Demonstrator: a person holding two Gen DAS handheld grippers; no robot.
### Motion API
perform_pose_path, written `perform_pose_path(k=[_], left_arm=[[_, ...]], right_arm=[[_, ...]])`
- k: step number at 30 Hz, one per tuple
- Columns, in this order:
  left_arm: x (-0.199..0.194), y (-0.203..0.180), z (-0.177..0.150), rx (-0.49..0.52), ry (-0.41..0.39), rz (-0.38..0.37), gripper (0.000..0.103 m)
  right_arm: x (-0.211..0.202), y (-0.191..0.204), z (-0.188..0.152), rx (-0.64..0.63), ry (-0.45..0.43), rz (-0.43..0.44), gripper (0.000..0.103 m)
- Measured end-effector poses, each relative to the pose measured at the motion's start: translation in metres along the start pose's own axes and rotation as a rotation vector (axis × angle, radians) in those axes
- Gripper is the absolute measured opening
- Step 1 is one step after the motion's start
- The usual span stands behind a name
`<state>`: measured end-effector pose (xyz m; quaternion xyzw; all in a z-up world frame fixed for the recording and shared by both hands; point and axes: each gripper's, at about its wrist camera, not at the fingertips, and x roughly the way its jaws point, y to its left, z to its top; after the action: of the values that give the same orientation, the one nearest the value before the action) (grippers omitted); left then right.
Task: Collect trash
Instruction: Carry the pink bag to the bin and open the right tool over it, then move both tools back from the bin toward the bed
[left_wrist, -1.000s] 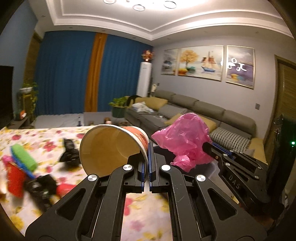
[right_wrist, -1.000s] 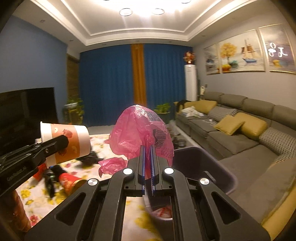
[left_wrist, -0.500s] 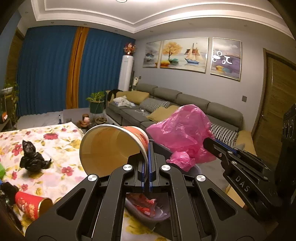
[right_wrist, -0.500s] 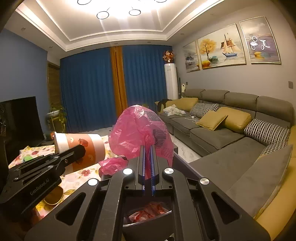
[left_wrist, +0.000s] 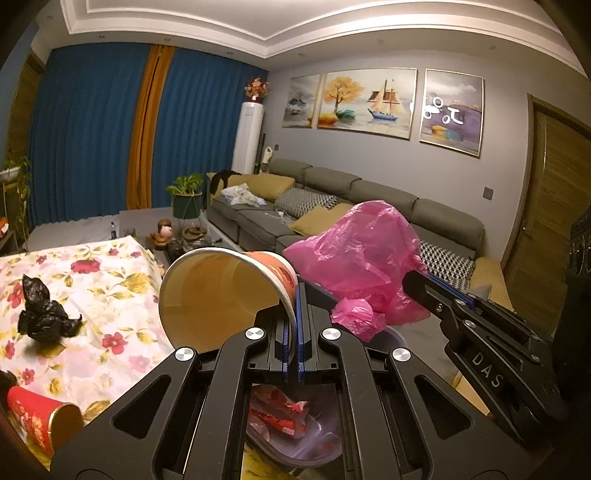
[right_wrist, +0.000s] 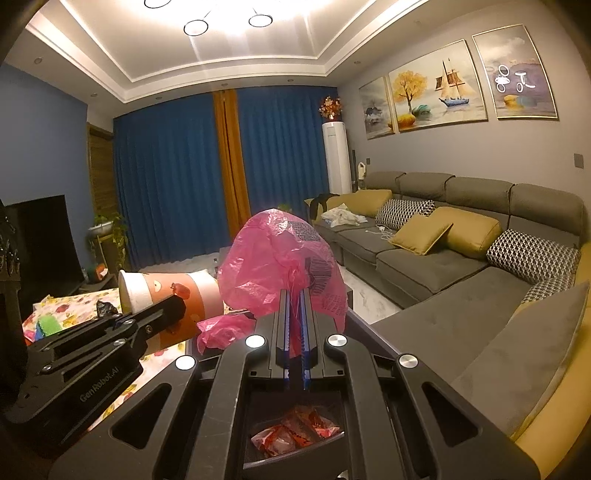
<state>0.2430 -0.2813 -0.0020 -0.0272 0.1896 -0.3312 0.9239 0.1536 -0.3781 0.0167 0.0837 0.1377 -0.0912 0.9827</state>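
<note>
My left gripper (left_wrist: 293, 295) is shut on the rim of a red and white paper cup (left_wrist: 225, 291), held on its side with its mouth toward me; the cup also shows in the right wrist view (right_wrist: 166, 299). My right gripper (right_wrist: 294, 299) is shut on a crumpled pink plastic bag (right_wrist: 277, 269), which also shows in the left wrist view (left_wrist: 362, 262). Both are held above a dark grey bin (left_wrist: 317, 446) that holds red wrappers (right_wrist: 295, 430). The bin is mostly hidden by the grippers.
A floral-cloth table (left_wrist: 92, 295) at the left holds a crumpled black bag (left_wrist: 42, 314) and a red cup (left_wrist: 40, 417) lying on its side. A grey sofa (right_wrist: 461, 258) with cushions runs along the right. A plant (left_wrist: 186, 195) stands farther back.
Both grippers have swung right, away from the table, and now hang over the bin with the cup and the pink bag still held. The red wrappers inside the bin have come into view.
</note>
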Motion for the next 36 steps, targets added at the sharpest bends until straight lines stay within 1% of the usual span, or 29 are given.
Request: perform_pose_path(k=[6,8,9,10,12,13,14,15,16,17,18,19,20,25,28,31,36], left_arm=[[0.008,0.005,-0.003,-0.014,0.013,-0.025,0.003],[0.012,0.007,-0.004,-0.015,0.027,-0.03,0.005],[0.014,0.008,-0.004,-0.014,0.031,-0.027,0.01],[0.015,0.009,-0.004,-0.016,0.035,-0.022,0.013],[0.017,0.013,-0.006,-0.03,0.047,-0.024,0.023],[0.018,0.015,-0.006,-0.035,0.05,-0.021,0.032],[0.018,0.017,-0.007,-0.039,0.051,-0.012,0.037],[0.017,0.019,-0.008,-0.042,0.048,-0.006,0.047],[0.016,0.021,-0.009,-0.046,0.044,-0.001,0.053],[0.014,0.023,-0.008,-0.05,0.04,0.005,0.056],[0.012,0.025,-0.008,-0.054,0.035,0.015,0.061],[0.011,0.026,-0.008,-0.057,0.032,0.02,0.067],[0.007,0.029,-0.008,-0.064,0.024,0.032,0.069],[-0.012,0.036,-0.008,-0.071,-0.009,0.093,0.085],[-0.027,0.04,-0.011,-0.07,-0.032,0.134,0.091],[-0.043,0.044,-0.014,-0.064,-0.036,0.174,0.092],[-0.068,0.052,-0.021,-0.075,-0.031,0.219,0.093]], right_arm=[[0.006,-0.006,0.002,0.015,0.003,0.005,0.006],[0.009,-0.009,0.003,0.025,0.01,0.011,0.006],[0.01,-0.009,0.003,0.03,0.014,0.011,0.006],[0.011,-0.01,0.003,0.033,0.017,0.01,0.006],[0.012,-0.012,0.003,0.038,0.021,0.011,0.006],[0.012,-0.013,0.003,0.041,0.022,0.011,0.006],[0.013,-0.014,0.003,0.042,0.022,0.011,0.006],[0.013,-0.014,0.004,0.043,0.024,0.011,0.006],[0.013,-0.015,0.004,0.044,0.025,0.009,0.006],[0.013,-0.015,0.005,0.046,0.022,0.006,0.014],[0.012,-0.015,0.006,0.047,0.014,-0.002,0.02],[0.01,-0.015,0.006,0.047,0.008,-0.007,0.03],[0.009,-0.015,0.007,0.047,0.003,-0.009,0.034],[0.002,-0.014,0.009,0.049,-0.005,-0.012,0.041],[-0.002,-0.011,0.009,0.048,-0.009,-0.01,0.047],[-0.008,-0.005,0.008,0.037,-0.012,-0.007,0.051],[-0.018,0.008,0.005,0.025,-0.014,0.003,0.058]])
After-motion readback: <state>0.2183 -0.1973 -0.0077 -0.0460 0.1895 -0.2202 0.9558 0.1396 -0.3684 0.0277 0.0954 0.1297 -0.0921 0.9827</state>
